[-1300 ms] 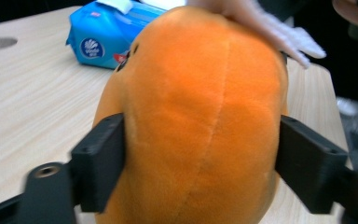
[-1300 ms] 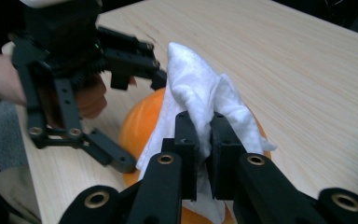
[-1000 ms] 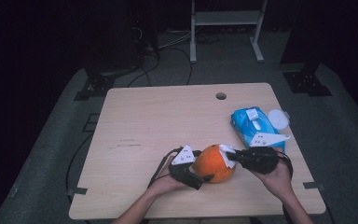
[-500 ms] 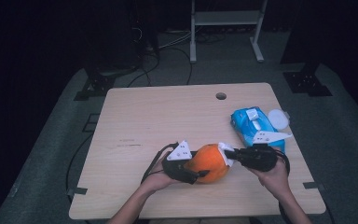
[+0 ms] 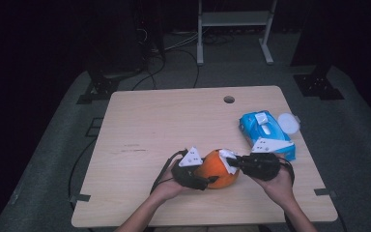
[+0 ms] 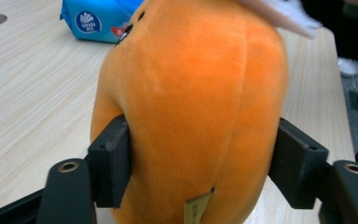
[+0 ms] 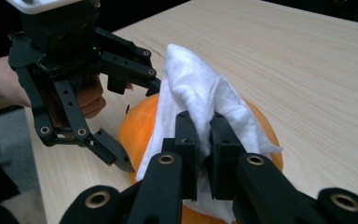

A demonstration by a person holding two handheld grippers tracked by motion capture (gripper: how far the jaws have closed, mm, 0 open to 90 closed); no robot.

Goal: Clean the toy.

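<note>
An orange plush toy (image 5: 216, 170) sits at the table's near middle. My left gripper (image 5: 204, 177) comes at it from the left. Its jaws have just been closing, with the plush (image 6: 196, 102) between them, and both pads (image 6: 112, 163) now press into its sides. My right gripper (image 5: 234, 162) reaches in from the right, shut on a white wipe (image 7: 191, 88) that drapes over the top of the plush (image 7: 140, 126). In the right gripper view the left gripper (image 7: 137, 125) clasps the toy's far side.
A blue pack of wipes (image 5: 265, 133) lies at the right of the wooden table (image 5: 164, 121), with a round white lid (image 5: 288, 123) beside it. A cable hole (image 5: 229, 99) sits near the far edge. Dark floor with cables and stand legs surrounds the table.
The left gripper's jaws have closed onto the orange plush and the hand has risen slightly. The right gripper stays on the plush's top with the wipe.
</note>
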